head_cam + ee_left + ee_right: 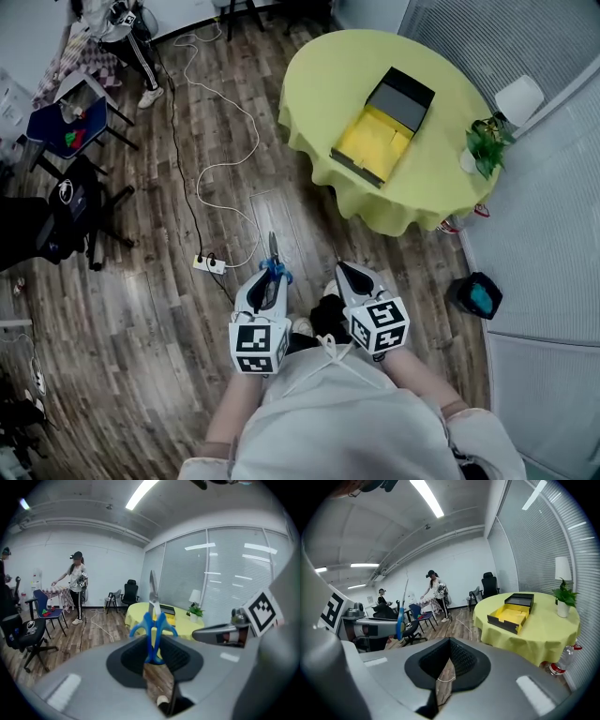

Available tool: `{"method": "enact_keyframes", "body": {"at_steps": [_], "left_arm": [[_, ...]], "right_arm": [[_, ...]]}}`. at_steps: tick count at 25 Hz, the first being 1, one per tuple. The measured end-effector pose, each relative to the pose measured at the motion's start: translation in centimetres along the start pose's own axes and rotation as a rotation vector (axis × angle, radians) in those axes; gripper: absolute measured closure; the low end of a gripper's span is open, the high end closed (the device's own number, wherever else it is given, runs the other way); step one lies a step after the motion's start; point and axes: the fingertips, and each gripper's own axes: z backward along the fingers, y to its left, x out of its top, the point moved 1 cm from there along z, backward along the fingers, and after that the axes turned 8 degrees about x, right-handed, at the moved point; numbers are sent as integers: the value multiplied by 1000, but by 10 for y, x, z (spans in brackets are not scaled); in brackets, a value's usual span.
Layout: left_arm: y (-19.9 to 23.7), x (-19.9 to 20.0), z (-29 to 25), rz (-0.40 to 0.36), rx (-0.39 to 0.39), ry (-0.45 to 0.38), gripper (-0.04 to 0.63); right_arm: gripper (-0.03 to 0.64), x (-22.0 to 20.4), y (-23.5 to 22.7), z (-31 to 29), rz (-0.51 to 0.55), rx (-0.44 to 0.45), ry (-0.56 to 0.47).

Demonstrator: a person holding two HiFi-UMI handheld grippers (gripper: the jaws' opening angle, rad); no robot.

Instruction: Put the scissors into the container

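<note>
The left gripper [154, 657] is clamping the scissors [153, 629] by their blue handle loops, with the closed blades standing straight out past its tips. The right gripper [449, 667] is riding just beside it on its right, jaws drawn nearly together, showing only a sliver of floor between them and holding nothing. The container [384, 127], an open black box with a yellow inside, is sitting well ahead of the left gripper and off to its right, on the round table [319, 84] under a yellow cloth. The main risk, as I judge it, is lying in the grip: the pads are pinching only the thin loops at one end. The long blades could therefore be pivoting or slipping if the gripper is swinging or tipping fast, and a drop here would be landing on bare wood floor. The point is also leading the way, so coming in low could be snagging the hanging cloth or striking the box's near wall instead of clearing it. A power strip [209, 264] and its white cable [192, 141] are lying on the floor just left of and ahead of the left gripper, threatening to catch the person's feet. Open floor is stretching between the grippers and the table's near edge, giving free room for the approach. Beyond the container and further right, a small potted plant [487, 142] and a white lamp [518, 98] are standing near the table rim, well apart from the box, so its nearer, left side is offering the clearer way in.
</note>
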Motion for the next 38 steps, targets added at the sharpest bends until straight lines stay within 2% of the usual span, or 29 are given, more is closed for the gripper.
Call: {"method": "enact_keyframes", "body": {"at_steps": [5,12,17,24,31,38], "left_arm": [[10,15,-43,-30,16,23,511],[2,74,-128,-54,18,10,511],[-23,95,-193,-69,-17,31,511],[-56,123,-272,-107,-79,44,511],[-96,133,-329,-146,-187,87,511],[-136,150,-379,-222,-348,115,509]], "right_arm": [[617,20,-42,-38,-38,-5,-7],[617,91,-102,-94,1,44,-32],[617,115,-153,-115,6,55,-27],[617,133,-223,-126,-17,15,-38],[617,129,-288,-110,-99,-107,-56],[617,129,-346,-81,-195,-307,-98]]}}
